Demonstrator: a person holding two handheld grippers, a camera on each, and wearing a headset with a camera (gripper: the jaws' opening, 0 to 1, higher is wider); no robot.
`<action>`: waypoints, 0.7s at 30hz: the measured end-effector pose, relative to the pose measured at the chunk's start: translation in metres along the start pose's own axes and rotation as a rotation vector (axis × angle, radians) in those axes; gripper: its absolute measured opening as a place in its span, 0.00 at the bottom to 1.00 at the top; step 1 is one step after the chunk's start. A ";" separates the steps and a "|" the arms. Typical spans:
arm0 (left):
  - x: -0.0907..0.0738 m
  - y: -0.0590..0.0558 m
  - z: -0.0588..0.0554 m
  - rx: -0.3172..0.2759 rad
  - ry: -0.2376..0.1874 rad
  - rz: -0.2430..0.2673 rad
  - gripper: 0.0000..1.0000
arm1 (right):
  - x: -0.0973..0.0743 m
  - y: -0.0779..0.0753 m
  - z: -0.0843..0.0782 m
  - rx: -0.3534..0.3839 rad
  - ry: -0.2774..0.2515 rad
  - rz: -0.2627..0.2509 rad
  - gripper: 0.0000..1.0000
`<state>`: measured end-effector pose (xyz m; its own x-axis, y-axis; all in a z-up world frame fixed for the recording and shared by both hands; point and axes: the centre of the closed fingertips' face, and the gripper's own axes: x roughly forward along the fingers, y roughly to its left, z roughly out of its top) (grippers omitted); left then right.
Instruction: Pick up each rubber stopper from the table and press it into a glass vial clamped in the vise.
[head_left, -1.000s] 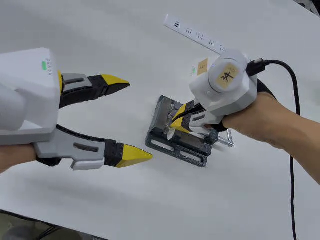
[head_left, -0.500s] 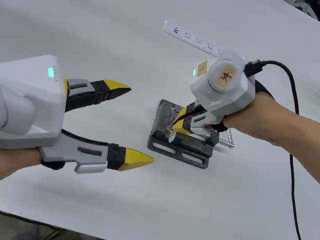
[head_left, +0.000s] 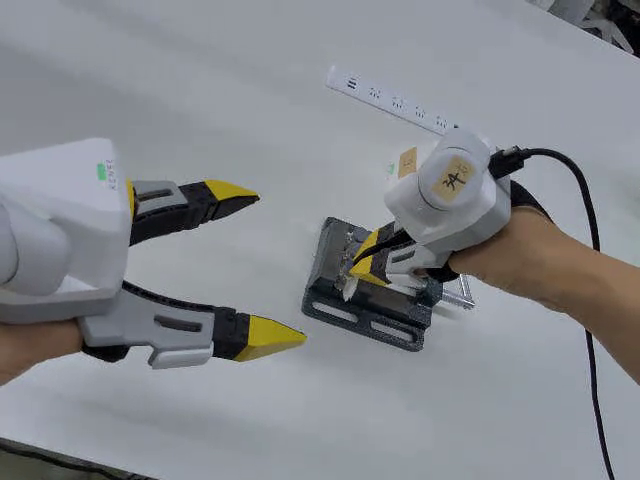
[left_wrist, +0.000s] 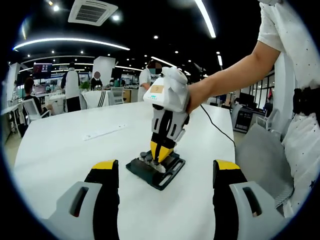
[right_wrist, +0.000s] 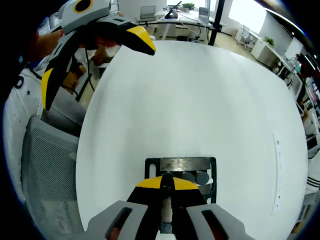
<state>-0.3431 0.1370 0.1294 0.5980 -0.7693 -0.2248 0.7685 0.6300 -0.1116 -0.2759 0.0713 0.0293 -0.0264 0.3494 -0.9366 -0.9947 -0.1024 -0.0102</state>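
Observation:
A dark metal vise (head_left: 372, 305) lies on the white table. It holds small vials with dark grey rubber stoppers (right_wrist: 196, 177) in their tops. My right gripper (head_left: 362, 268) points down onto the vise's left end with its jaws shut. A pale piece (head_left: 348, 286) shows just under the tips, and I cannot tell whether it is gripped. My left gripper (head_left: 264, 266) hovers open and empty to the left of the vise. In the left gripper view, the right gripper (left_wrist: 161, 150) stands on the vise (left_wrist: 167, 176) ahead of the open left gripper (left_wrist: 166, 166).
A white power strip (head_left: 390, 86) lies at the far side of the table, with a small tan tag (head_left: 407, 161) near it. A black cable (head_left: 588, 330) trails from the right gripper along the person's forearm. A mesh chair (right_wrist: 47, 165) stands off the table's edge.
The right gripper stays shut over the vise's left end. The left gripper holds open in about the same spot. The head camera has drifted slightly.

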 end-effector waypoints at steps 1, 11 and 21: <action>-0.001 0.000 0.000 0.001 0.001 0.002 0.76 | 0.000 -0.001 0.000 0.005 -0.004 -0.008 0.05; -0.004 0.000 0.001 0.016 0.019 0.011 0.76 | -0.019 -0.001 0.001 0.045 -0.069 -0.041 0.08; -0.005 -0.004 -0.001 0.040 0.050 0.000 0.79 | -0.042 0.007 -0.009 0.124 -0.152 -0.095 0.17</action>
<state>-0.3491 0.1380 0.1303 0.5866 -0.7626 -0.2726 0.7778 0.6243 -0.0729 -0.2806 0.0471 0.0655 0.0625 0.4896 -0.8697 -0.9978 0.0498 -0.0436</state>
